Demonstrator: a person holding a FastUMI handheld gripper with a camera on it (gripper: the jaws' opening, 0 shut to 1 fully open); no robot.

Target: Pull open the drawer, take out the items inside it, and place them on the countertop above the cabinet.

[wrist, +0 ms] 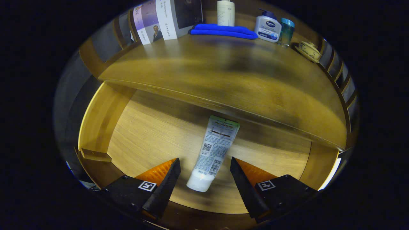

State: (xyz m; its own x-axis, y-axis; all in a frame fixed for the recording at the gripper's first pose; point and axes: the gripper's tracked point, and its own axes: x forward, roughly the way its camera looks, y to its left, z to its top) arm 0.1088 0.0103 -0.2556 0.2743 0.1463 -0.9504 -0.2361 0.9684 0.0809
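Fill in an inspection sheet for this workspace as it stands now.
Surface: wooden countertop above the cabinet, bare in its front part.
Job's things: drawer pulled open; white tube lies on its floor, cap toward the tool.
Clutter: at the countertop's back, books, blue folded towel, tall white bottle, pump bottle, teal cup, small dish.
Grippers: tool open, fingers either side of the tube's cap end, not touching it.
Cables: nothing seen.
Surroundings: slatted wooden rail round the countertop.

Tool (205, 166) angled downward, fingers spread wide, gripping nothing
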